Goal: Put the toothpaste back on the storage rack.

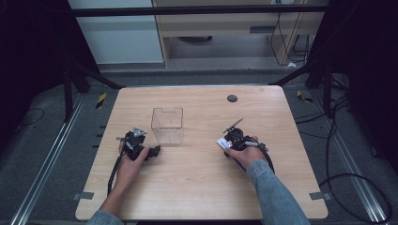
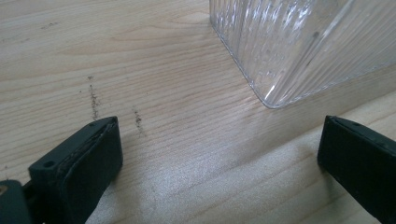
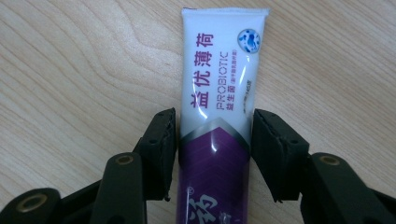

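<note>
Right gripper view shows, nearest, the right gripper (image 3: pixel 215 140) with its jaws set on either side of a white and purple toothpaste tube (image 3: pixel 219 93) lying flat on the wooden table (image 3: pixel 70 70). The pads sit just at the tube's edges, and I cannot tell whether they press yet. The tube is soft and glossy, so a pinch this close to its crimped end could let it slide out or swing when lifted, and then it might miss the clear plastic box (image 1: pixel 167 125).

From the high view, the right hand (image 1: pixel 246 152) rests low on the table, its gripper aimed toward the left. Across the table, the left gripper (image 1: pixel 135 140) lies beside the box, and the left gripper view shows its jaws wide apart with nothing between them.
</note>
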The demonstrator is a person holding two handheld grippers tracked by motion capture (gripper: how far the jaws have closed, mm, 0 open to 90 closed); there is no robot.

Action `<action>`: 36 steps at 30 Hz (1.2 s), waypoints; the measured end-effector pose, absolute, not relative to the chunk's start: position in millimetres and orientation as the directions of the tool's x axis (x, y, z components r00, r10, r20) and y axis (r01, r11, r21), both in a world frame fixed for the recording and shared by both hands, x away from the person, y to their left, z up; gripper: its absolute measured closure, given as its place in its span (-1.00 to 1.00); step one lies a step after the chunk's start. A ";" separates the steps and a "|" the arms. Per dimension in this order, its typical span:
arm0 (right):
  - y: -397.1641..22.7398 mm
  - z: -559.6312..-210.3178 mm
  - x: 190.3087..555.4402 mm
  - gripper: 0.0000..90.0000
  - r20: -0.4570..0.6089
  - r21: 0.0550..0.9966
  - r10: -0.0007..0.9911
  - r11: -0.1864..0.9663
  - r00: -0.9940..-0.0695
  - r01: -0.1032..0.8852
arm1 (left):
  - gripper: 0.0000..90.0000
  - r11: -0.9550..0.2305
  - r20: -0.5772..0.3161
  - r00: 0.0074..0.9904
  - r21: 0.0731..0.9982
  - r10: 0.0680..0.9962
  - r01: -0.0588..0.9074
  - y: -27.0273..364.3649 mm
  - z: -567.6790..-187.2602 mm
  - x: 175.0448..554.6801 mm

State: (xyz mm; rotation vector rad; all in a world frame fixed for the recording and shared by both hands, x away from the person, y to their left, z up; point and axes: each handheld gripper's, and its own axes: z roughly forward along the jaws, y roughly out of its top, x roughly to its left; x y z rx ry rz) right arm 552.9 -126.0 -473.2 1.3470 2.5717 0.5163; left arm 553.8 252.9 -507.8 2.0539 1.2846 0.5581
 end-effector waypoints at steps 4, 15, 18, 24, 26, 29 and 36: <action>-126.6 -472.8 553.0 0.18 -0.008 0.389 0.823 0.525 -0.567 0.757 | -1.00 -0.314 0.017 0.431 0.712 0.902 0.629 252.9 -507.8 553.8; -127.5 -473.2 553.0 0.19 -0.009 0.392 0.822 0.527 -0.570 0.754 | -1.00 -0.314 0.017 0.431 0.712 0.902 0.629 252.9 -507.8 553.9; -127.4 -473.0 552.8 0.20 -0.011 0.392 0.821 0.529 -0.571 0.753 | -1.00 -0.314 0.017 0.431 0.711 0.902 0.629 252.9 -507.8 553.9; -126.8 -472.5 552.4 0.25 -0.008 0.387 0.819 0.531 -0.573 0.754 | -1.00 -0.313 0.017 0.431 0.712 0.902 0.629 252.8 -507.8 553.9; -127.0 -472.3 552.5 0.29 -0.007 0.387 0.815 0.536 -0.579 0.750 | -1.00 -0.314 0.017 0.431 0.711 0.902 0.629 252.9 -507.8 554.1; -127.0 -471.7 552.5 0.36 -0.007 0.385 0.815 0.537 -0.579 0.751 | -1.00 -0.314 0.017 0.431 0.711 0.902 0.629 252.9 -507.8 554.1; -128.7 -466.0 551.8 0.68 -0.009 0.397 0.825 0.522 -0.566 0.755 | -1.00 -0.314 0.017 0.431 0.711 0.902 0.629 252.9 -507.7 554.2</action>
